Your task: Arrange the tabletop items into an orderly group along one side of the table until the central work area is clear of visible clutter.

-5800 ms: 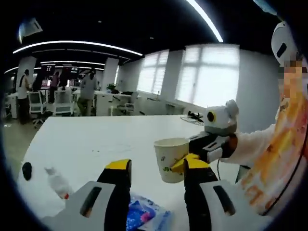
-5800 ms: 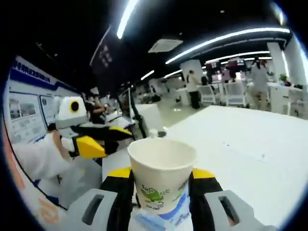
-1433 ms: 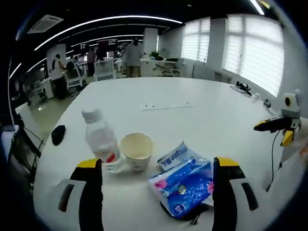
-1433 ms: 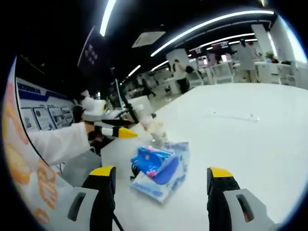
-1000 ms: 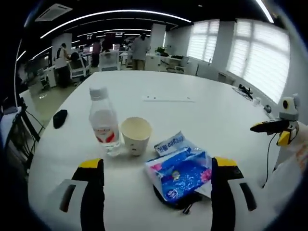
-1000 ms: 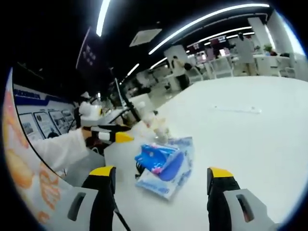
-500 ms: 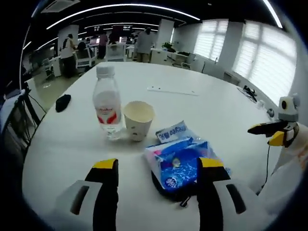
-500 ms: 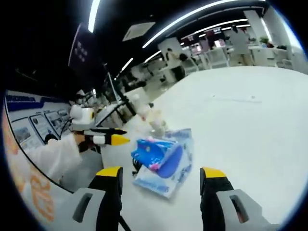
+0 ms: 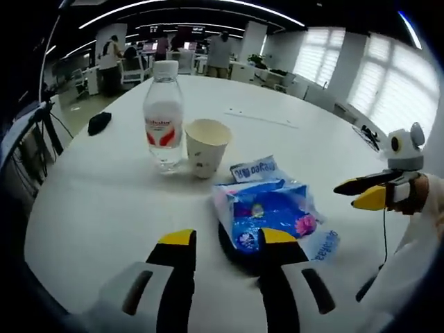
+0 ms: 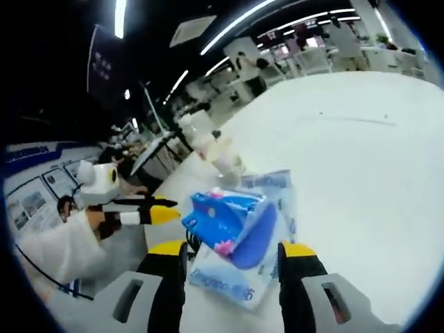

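A clear water bottle (image 9: 165,114) with a red label stands upright, and a paper cup (image 9: 207,146) stands just right of it. Nearer to me a blue tissue packet (image 9: 267,215) lies on a white-and-blue packet (image 9: 253,170) and a flat black item (image 9: 234,248). My left gripper (image 9: 227,239) is open just short of that pile, with nothing between its fingers. My right gripper (image 10: 233,250) is open, its jaws standing either side of the blue packet (image 10: 232,218) near its close end. Each gripper shows in the other's view: the right gripper (image 9: 371,191) and the left gripper (image 10: 149,208).
The round white table (image 9: 104,201) curves away on all sides, its edge close below the pile. A black mouse (image 9: 99,122) lies at the far left rim. A thin white strip (image 9: 260,118) lies mid-table. A cable (image 9: 385,229) hangs off the right. Office desks and people are beyond.
Both grippers have come nearer the packet pile, and their jaws have drawn closer together. The bottle, cup and packets have stayed where they were.
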Motion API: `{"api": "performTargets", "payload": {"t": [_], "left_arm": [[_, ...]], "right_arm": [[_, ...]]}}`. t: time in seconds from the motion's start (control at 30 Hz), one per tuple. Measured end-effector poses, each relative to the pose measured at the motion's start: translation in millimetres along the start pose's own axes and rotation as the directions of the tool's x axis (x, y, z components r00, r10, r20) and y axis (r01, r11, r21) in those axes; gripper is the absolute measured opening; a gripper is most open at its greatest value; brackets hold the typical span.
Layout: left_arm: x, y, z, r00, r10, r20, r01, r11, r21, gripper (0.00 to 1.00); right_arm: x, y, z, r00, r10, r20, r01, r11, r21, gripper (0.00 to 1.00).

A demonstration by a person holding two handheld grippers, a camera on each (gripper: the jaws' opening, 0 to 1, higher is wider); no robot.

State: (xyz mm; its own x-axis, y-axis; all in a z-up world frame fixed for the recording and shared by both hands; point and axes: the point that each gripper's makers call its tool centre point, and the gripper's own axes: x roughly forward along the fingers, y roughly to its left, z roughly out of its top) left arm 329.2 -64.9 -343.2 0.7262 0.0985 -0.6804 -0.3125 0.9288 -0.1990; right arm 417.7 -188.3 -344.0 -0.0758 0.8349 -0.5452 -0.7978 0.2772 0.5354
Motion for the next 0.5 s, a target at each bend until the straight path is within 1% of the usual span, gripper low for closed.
{"api": "performTargets", "payload": {"t": [0.03,0.07,0.13,0.17,0.2,0.27,0.33,0.43,0.5], "left_arm": [[-2.0,-0.9,0.6,1.000,0.003,0.002,-0.003,1.000,-0.004,0.31],[-2.4,-0.4,0.7,1.000,0.006,0.009,-0.006,1.000,-0.009,0.30],[-2.8,-1.8,1.8,1.000,0.002,0.029,-0.002,1.000,-0.014,0.27],[-2.7,-3.7,1.1,1.000,-0.005,0.029,0.005,1.000,-0.016,0.27],[-0.5,-4.1,-2.0,1.000,-0.013,0.022,0.013,1.000,-0.017,0.27],[2.3,-5.0,-7.7,1.000,-0.017,0.001,0.017,1.000,-0.011,0.23],[4.0,-4.7,-10.9,1.000,-0.017,-0.004,0.017,1.000,-0.009,0.19],[7.8,-2.1,-14.9,1.000,-0.028,-0.003,0.027,0.999,-0.022,0.12],[9.1,-4.0,-16.7,0.999,-0.034,-0.009,0.034,0.999,-0.023,0.09]], "right_arm": [[3.8,-3.4,-2.1,1.000,-0.009,-0.001,0.009,1.000,0.012,0.50],[6.2,-4.4,-2.9,1.000,-0.008,-0.001,0.008,1.000,0.017,0.47],[10.0,-2.8,-5.8,1.000,-0.002,-0.014,0.003,0.999,0.041,0.37],[11.5,-1.9,-7.1,1.000,0.000,-0.018,0.000,0.999,0.045,0.31],[14.2,-2.1,-8.8,1.000,-0.004,-0.023,0.005,0.998,0.056,0.29],[15.7,-0.1,-10.0,1.000,-0.011,-0.026,0.013,0.998,0.067,0.30],[20.4,-1.5,-11.8,0.999,-0.013,-0.037,0.016,0.997,0.069,0.31],[24.3,-0.3,-15.0,0.998,-0.016,-0.060,0.019,0.999,0.051,0.30],[26.7,1.5,-17.1,0.997,-0.019,-0.072,0.023,0.999,0.046,0.28]]}}
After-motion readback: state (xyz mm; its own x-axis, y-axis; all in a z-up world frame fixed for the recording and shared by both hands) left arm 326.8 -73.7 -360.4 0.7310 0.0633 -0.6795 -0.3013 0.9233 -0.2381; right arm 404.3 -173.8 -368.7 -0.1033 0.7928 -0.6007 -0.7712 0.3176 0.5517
